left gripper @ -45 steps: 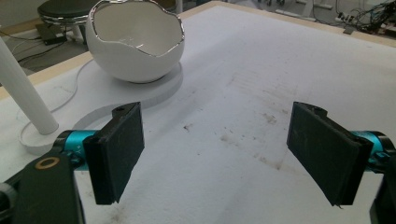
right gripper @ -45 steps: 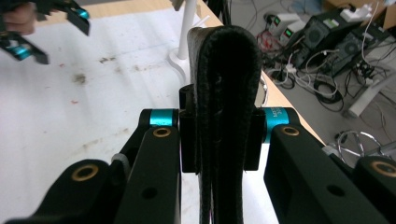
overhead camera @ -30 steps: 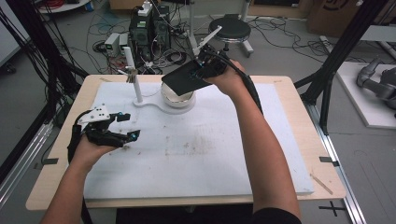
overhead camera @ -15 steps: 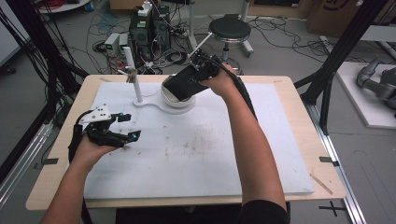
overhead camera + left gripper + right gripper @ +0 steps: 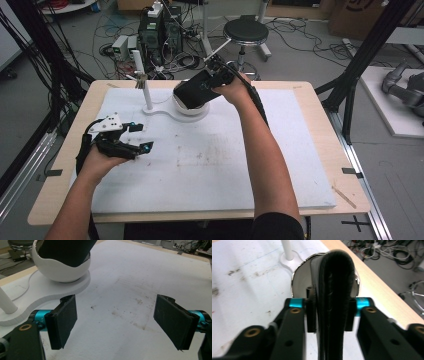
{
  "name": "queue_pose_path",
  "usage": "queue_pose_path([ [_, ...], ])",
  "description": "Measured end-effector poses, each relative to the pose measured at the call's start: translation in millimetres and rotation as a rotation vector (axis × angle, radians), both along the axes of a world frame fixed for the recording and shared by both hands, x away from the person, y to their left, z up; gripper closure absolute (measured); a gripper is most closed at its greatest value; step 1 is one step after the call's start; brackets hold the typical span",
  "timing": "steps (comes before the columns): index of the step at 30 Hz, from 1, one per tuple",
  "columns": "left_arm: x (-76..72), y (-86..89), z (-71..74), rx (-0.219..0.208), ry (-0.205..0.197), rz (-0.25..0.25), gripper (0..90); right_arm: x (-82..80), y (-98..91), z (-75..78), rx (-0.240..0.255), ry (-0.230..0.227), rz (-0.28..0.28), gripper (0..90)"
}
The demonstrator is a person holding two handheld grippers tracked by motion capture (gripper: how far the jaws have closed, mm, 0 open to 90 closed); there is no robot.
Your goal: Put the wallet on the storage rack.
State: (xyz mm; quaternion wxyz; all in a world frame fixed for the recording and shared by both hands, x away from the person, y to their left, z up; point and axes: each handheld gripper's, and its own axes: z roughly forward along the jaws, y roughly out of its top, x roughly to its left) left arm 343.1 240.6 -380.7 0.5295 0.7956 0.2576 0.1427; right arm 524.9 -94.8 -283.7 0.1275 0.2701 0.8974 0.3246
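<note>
Upper centre of frame: right gripper (image 5: 200,90) lowered black wallet (image 5: 334,290) into white bowl (image 5: 62,272), jaws just easing apart, wallet between them; left gripper (image 5: 115,322) unmoved, wide open.

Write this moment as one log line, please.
right gripper: jaws just opening, case between them, end in bowl | left gripper: open, empty, over mat

Left tongs (image 5: 134,136) rest low with jaws spread wide; right tongs (image 5: 212,82), arm outstretched, have just been opening.
</note>
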Motion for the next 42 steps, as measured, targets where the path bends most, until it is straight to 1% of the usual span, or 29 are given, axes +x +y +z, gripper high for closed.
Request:
queue_pose_path([
  [1, -0.1, 0.2, 0.1, -0.001, 0.0, 0.0, 19.0, 0.0, -1.0, 0.4, 0.015, -0.007, -0.011, 58.5],
  [2, -0.1, 0.5, 0.1, -0.004, 0.001, 0.001, 19.0, 0.1, -1.9, 1.3, 0.027, -0.002, -0.018, 55.2],
  [3, -0.2, 0.8, 0.2, -0.006, 0.002, 0.003, 19.0, -0.3, -3.1, 2.6, 0.038, -0.011, -0.028, 50.7],
  [4, -0.2, 0.8, 0.2, -0.006, 0.001, 0.003, 19.0, -1.0, -4.9, 4.7, 0.047, -0.025, -0.044, 49.3],
  [5, -0.3, 0.8, 0.2, -0.007, 0.001, 0.004, 19.0, -1.0, -6.7, 6.4, 0.05, -0.031, -0.043, 48.6],
  [6, -0.4, 0.8, 0.3, -0.006, 0.002, 0.002, 19.0, -1.9, -8.3, 8.4, 0.061, -0.039, -0.056, 46.5],
  [7, -0.5, 0.3, 0.3, -0.01, 0.002, -0.001, 19.0, -2.3, -10.3, 10.6, 0.068, -0.057, -0.072, 45.2],
  [9, -0.6, 0.1, 0.4, -0.006, -0.001, 0.0, 19.0, -2.7, -15.5, 14.7, 0.082, -0.083, -0.105, 44.8],
  [11, -0.6, 0.1, 0.5, -0.011, 0.001, 0.0, 19.0, -2.1, -19.5, 16.2, 0.08, -0.107, -0.137, 43.5],
  [12, -0.6, 0.4, 0.4, -0.013, 0.0, 0.001, 19.0, -1.2, -22.2, 15.8, 0.08, -0.118, -0.167, 41.5],
  [13, -0.6, 1.1, 0.4, -0.02, 0.002, -0.002, 19.0, -0.6, -23.8, 15.1, 0.082, -0.12, -0.185, 40.5],
  [15, -0.4, 1.8, 0.5, -0.02, 0.0, 0.002, 19.0, 0.5, -27.7, 12.2, 0.083, -0.137, -0.215, 41.1],
  [16, -0.2, 2.2, 0.4, -0.022, 0.001, 0.002, 19.0, 0.8, -29.0, 10.3, 0.07, -0.15, -0.233, 41.1],
  [18, 0.1, 2.6, 0.2, -0.022, 0.0, 0.002, 19.0, 3.0, -32.7, 5.1, 0.068, -0.147, -0.249, 40.2],
  [19, 0.3, 2.5, 0.0, -0.023, 0.001, 0.002, 19.0, 4.1, -34.6, 2.8, 0.075, -0.139, -0.258, 40.0],
  [22, 0.7, 2.3, -0.4, -0.024, 0.002, 0.002, 19.0, 6.4, -39.2, -1.6, 0.094, -0.131, -0.266, 39.8],
  [24, 0.7, 2.1, -0.6, -0.023, 0.005, 0.001, 19.0, 6.4, -39.4, -1.9, 0.089, -0.123, -0.269, 38.9],
  [25, 0.8, 2.2, -0.6, -0.022, 0.006, 0.001, 19.0, 6.6, -39.3, -2.1, 0.086, -0.129, -0.264, 38.1],
  [26, 0.7, 2.0, -0.7, -0.025, 0.003, 0.004, 19.0, 5.4, -38.2, -1.5, 0.087, -0.122, -0.272, 36.2],
  [28, 0.5, 2.1, -0.6, -0.024, 0.002, 0.006, 19.0, 4.0, -38.7, -0.3, 0.083, -0.127, -0.266, 33.1],
  [29, 0.5, 2.2, -0.6, -0.025, 0.002, 0.005, 19.0, 2.7, -38.7, 0.9, 0.087, -0.131, -0.267, 30.5],
  [31, 0.4, 2.3, -0.3, -0.025, 0.0, 0.005, 19.0, -1.3, -39.3, 3.6, 0.106, -0.122, -0.263, 27.6],
  [33, 0.3, 2.0, -0.2, -0.025, 0.0, 0.004, 19.0, -6.8, -40.4, 7.5, 0.118, -0.134, -0.245, 26.5],
  [34, 0.2, 1.7, -0.1, -0.027, 0.0, 0.004, 19.0, -10.0, -41.2, 9.4, 0.125, -0.149, -0.238, 26.2],
  [35, 0.1, 1.5, -0.1, -0.028, 0.0, 0.006, 19.0, -13.5, -42.0, 12.0, 0.135, -0.149, -0.235, 25.7],
  [38, -0.3, 1.9, 0.3, -0.019, -0.003, 0.031, 19.0, -23.6, -47.5, 20.0, 0.157, -0.171, -0.217, 24.3],
  [40, -0.1, 3.0, -0.1, -0.034, -0.004, 0.034, 19.0, -32.1, -52.7, 25.0, 0.176, -0.184, -0.206, 23.7],
  [41, -0.2, 3.2, 0.0, -0.033, -0.007, 0.036, 19.0, -37.7, -56.4, 28.1, 0.186, -0.194, -0.199, 23.3],
  [42, -0.3, 3.0, 0.0, -0.036, -0.008, 0.035, 19.0, -42.4, -59.7, 30.7, 0.193, -0.194, -0.196, 22.9],
])
